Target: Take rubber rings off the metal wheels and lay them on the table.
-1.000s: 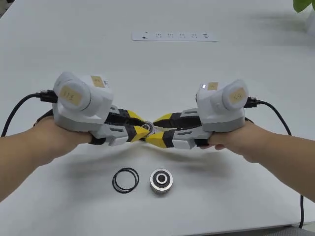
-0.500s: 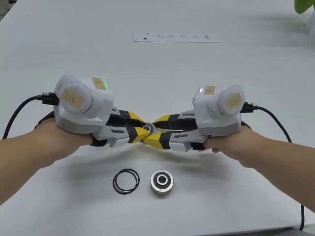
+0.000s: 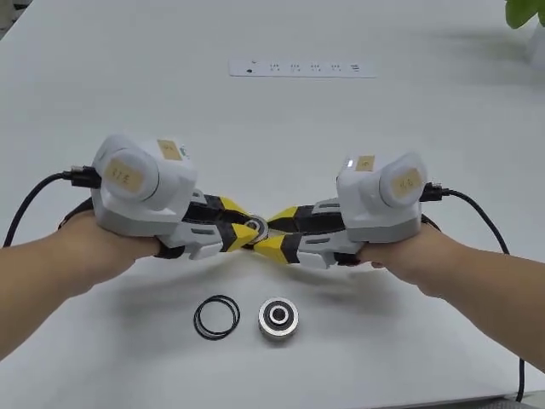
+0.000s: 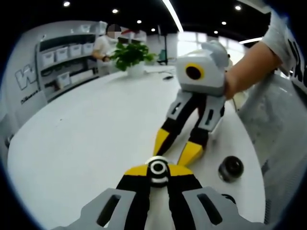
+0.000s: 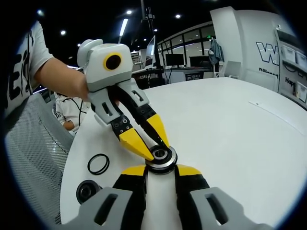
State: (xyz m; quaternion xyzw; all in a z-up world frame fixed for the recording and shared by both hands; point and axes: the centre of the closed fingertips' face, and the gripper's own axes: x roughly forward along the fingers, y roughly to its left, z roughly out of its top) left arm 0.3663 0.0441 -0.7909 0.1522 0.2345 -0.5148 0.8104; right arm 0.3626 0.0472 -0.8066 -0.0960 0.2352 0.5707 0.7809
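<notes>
Wheel (image 5: 161, 156) held above the worktop (image 3: 383, 102), between both grippers. Jaws of the left gripper (image 4: 158, 171) are closed on the wheel. Jaws of the right gripper (image 5: 161, 170) stand parted with tips at the wheel's rim; whether they pinch its rubber cannot be told. Two black rings (image 3: 217, 317) lie on the worktop just beside a second wheel (image 3: 278, 315). Judgement: stripping of the held wheel is in hand. Next move calls for a firm left hold while the right jaws catch the rubber, draw it off, and lay it by the rings.
</notes>
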